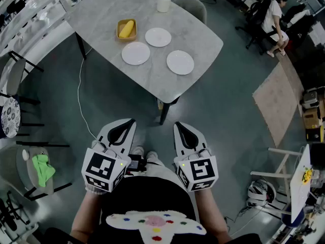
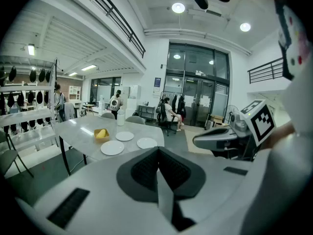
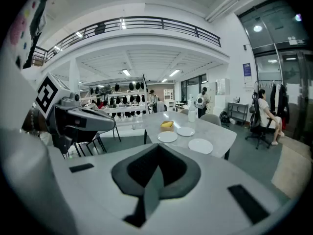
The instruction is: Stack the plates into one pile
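Nothing stacked yet: three white plates lie apart on the grey desk (image 1: 101, 19), with the left plate (image 1: 136, 53), far plate (image 1: 158, 37) and near-right plate (image 1: 180, 62) all flat, none touching. A yellow tray (image 1: 126, 29) sits just beside the far plate and a white bottle (image 1: 164, 0) stands at the far edge. The left gripper (image 1: 124, 128) and right gripper (image 1: 185, 133) are held low by the person's body, well apart from the desk. Both pairs of fingers (image 2: 146, 170) are pressed together, gripping nothing. The plates lie straight ahead and beyond the near desk corner. Judgement: the right gripper is nearer the near-right plate and the left gripper nearer the left plate. Round plates, so no long axis matters. An approach forward comes first.
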A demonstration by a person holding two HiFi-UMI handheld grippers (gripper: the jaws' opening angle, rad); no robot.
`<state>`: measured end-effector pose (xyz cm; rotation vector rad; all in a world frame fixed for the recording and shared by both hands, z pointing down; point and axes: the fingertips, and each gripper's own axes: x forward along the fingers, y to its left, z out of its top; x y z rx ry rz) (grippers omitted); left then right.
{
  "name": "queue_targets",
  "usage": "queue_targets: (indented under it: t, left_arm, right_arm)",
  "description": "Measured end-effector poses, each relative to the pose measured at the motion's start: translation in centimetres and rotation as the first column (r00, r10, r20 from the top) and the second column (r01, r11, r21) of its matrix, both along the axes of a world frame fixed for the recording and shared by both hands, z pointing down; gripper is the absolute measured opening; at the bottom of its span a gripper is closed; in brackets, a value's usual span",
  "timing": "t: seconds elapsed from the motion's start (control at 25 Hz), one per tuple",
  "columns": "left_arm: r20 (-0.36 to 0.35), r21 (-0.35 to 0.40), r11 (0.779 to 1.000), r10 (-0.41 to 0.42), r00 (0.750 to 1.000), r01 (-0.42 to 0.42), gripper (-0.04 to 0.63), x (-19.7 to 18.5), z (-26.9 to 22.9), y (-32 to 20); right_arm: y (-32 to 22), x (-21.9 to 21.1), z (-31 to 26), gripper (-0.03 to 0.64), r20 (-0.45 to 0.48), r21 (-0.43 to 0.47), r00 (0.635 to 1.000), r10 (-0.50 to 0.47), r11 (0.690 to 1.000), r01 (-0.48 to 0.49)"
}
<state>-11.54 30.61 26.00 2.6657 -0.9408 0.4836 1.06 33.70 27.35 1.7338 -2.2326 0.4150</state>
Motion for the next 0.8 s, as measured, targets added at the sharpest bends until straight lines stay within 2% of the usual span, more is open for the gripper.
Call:
queue_targets:
  t: [0.48, 0.76, 0.8]
  left_arm:
    - [0.001, 0.006, 1.0, -0.001, 1.0, 0.001, 0.011, 0.69, 0.16, 0.51]
    - [0.003, 0.015, 0.999, -0.04, 0.999, 0.04, 0.012, 0.9, 0.24, 0.57]
    - [-0.004, 0.014, 0.999, -0.045, 0.999, 0.045, 0.017, 1.01, 0.19, 0.63]
  right_arm:
    - [0.5, 0.72, 0.07, 0.003, 0.014, 0.006, 1.0, 0.005, 1.0, -0.005]
    - [0.77, 0.72, -0.23, 0.002, 0.032, 0.019, 0.999, 0.006, 1.0, -0.006]
    - [0.82, 0.62, -0.21, 0.024, 0.042, 0.019, 0.999, -0.005, 1.0, 0.005]
